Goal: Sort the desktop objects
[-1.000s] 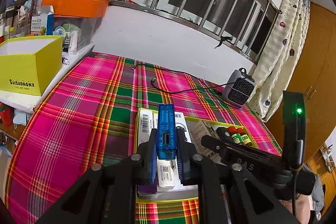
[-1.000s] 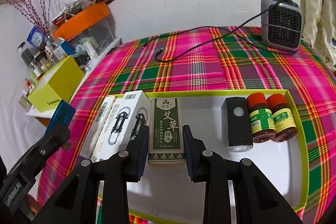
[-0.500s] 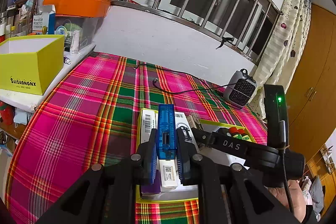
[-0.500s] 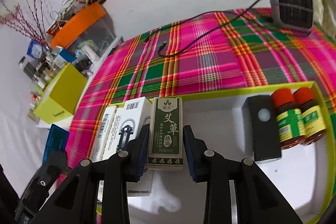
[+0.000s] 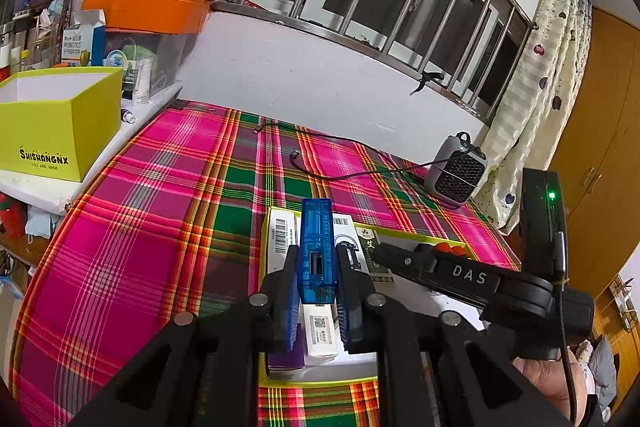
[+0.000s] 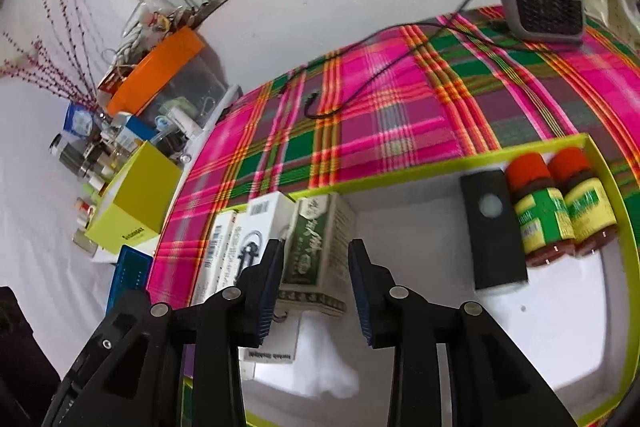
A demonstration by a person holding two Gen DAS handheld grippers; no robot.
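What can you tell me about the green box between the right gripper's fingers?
The green box is a slim carton, seemingly cardboard, printed dark green with pale characters and a decorative border. It lies in the yellow-rimmed tray, tipped so one long side shows, leaning against the white box beside it. The right gripper, whose jaws have just been closing, straddles it; whether the pads press it is unclear.

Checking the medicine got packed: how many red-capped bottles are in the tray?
2. One red-capped bottle lies beside the black box; the second bottle lies against the tray's right wall. Boxes could hide others.
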